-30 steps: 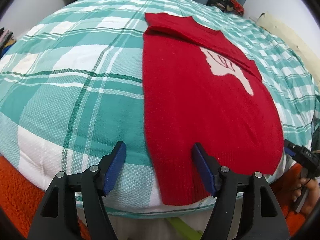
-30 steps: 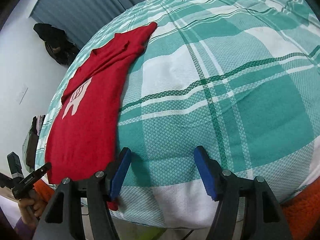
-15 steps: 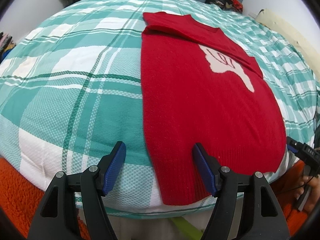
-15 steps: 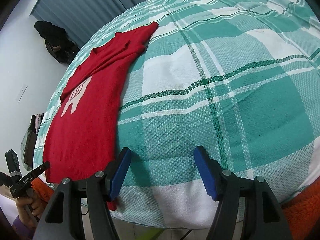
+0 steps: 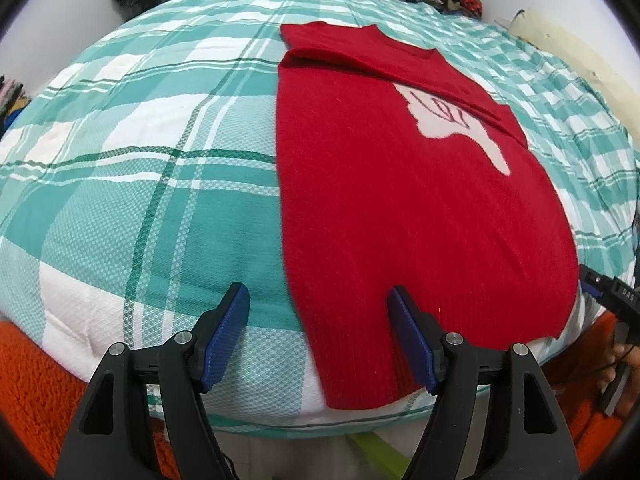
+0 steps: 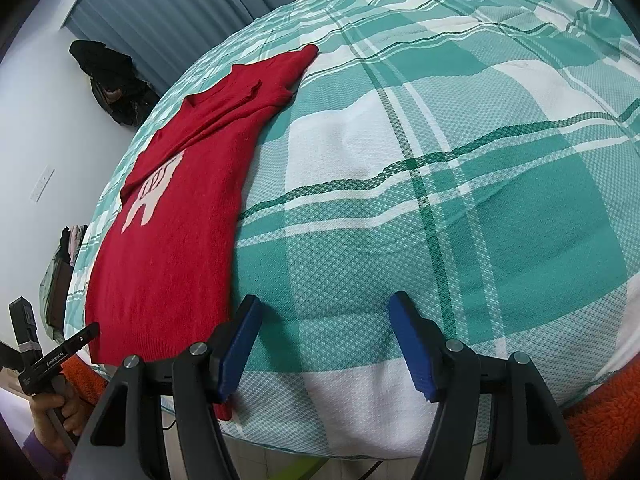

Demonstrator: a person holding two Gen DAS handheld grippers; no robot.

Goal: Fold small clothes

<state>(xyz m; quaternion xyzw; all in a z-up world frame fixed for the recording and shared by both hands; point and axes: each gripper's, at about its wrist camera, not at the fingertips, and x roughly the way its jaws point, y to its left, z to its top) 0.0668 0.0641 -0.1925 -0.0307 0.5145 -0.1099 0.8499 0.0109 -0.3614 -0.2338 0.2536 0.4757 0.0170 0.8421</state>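
Red sweater (image 5: 404, 208) lies flat on the green-and-white plaid bedspread (image 5: 152, 168), sleeves folded in across the chest, white graphic (image 5: 456, 128) facing up. Collar end points toward the grey curtain (image 6: 192, 4); hem sits at the near edge of the bedspread.

Left gripper (image 5: 320, 316): jaws apart, nothing between them, hovering over the sweater's hem corner. One blue pad (image 5: 408, 332) is over the ribbed hem, the other over bare bedspread just beside the sweater.

Right gripper (image 6: 324, 328): jaws apart, empty, over bare bedspread just beside the sweater's other long edge. Its left pad (image 6: 240, 336) overlaps the hem corner in view; can't tell if it touches.

Orange fleece blanket (image 5: 36, 368) shows below the bedspread edge.
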